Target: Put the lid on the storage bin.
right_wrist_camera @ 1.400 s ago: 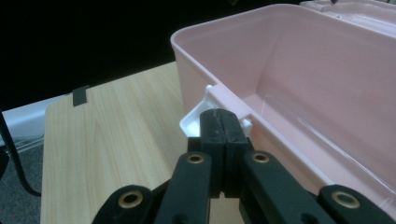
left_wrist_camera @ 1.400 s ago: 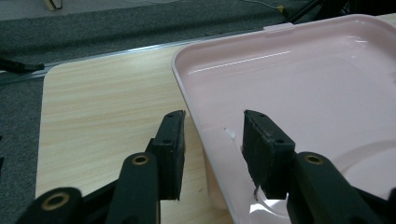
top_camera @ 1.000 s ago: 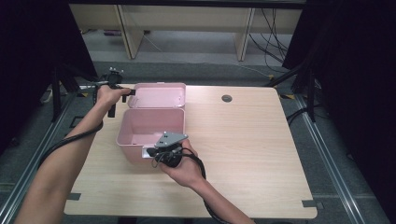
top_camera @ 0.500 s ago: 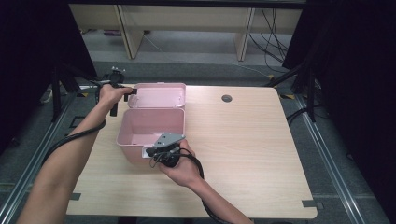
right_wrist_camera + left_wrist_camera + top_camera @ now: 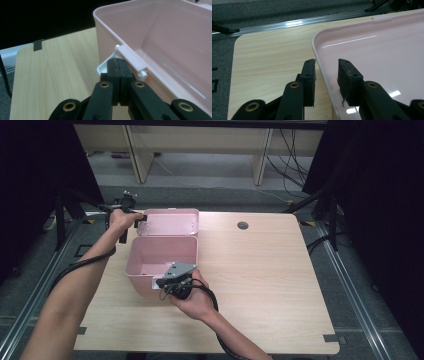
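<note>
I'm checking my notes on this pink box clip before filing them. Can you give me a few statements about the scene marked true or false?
1. The pink box stands open, its lid laid back. True.
2. The right gripper has its jaws spread wide. False: they are shut, at the white latch on the box's front.
3. The left gripper straddles the lid's rim, one jaw outside and one inside. True; its jaws have just been closing.
4. The box is full of tools. False: its inside looks empty.
5. A round hole sits in the wooden table. True.
</note>
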`<action>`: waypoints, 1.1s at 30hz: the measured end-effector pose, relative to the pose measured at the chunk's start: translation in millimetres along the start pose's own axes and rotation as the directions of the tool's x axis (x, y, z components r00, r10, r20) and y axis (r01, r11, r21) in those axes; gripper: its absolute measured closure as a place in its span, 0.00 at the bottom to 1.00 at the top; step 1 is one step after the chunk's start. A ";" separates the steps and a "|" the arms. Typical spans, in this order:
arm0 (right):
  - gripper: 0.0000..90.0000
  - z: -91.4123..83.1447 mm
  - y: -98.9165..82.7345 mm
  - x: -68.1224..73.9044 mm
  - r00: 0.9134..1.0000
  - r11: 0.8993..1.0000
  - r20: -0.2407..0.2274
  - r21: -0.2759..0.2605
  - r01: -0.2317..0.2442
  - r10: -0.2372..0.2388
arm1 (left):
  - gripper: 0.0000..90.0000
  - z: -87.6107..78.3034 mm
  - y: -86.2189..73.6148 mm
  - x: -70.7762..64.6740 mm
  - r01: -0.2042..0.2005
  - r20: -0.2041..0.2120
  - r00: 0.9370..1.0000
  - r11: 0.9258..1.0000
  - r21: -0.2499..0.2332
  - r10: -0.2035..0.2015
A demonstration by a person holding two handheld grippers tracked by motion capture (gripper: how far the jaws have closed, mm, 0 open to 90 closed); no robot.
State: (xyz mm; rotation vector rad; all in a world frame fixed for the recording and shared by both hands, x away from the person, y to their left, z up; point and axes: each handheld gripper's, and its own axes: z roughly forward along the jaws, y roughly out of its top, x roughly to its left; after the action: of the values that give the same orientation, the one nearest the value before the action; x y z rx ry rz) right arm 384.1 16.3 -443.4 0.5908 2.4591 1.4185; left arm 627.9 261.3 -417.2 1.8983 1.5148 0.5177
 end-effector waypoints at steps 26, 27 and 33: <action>1.00 0.0 0.7 1.2 0.999 0.999 -0.011 0.026 -0.031 0.031 | 0.91 -1.3 7.1 -8.1 0.062 -0.067 0.996 0.995 0.082 -0.057; 1.00 0.3 0.6 1.4 1.000 0.999 -0.011 0.024 -0.028 0.028 | 0.92 -2.3 7.0 -9.8 0.083 -0.080 0.994 0.993 0.088 -0.076; 1.00 -0.9 1.2 0.6 0.999 0.999 -0.016 0.038 -0.034 0.034 | 0.93 -4.7 8.7 -8.4 0.059 -0.072 0.996 0.997 0.054 -0.055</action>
State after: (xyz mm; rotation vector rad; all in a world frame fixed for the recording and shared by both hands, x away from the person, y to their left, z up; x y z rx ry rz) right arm 383.5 16.4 -441.9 0.6342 2.5048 1.3977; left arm 628.8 253.2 -407.1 1.8909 1.6406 0.5266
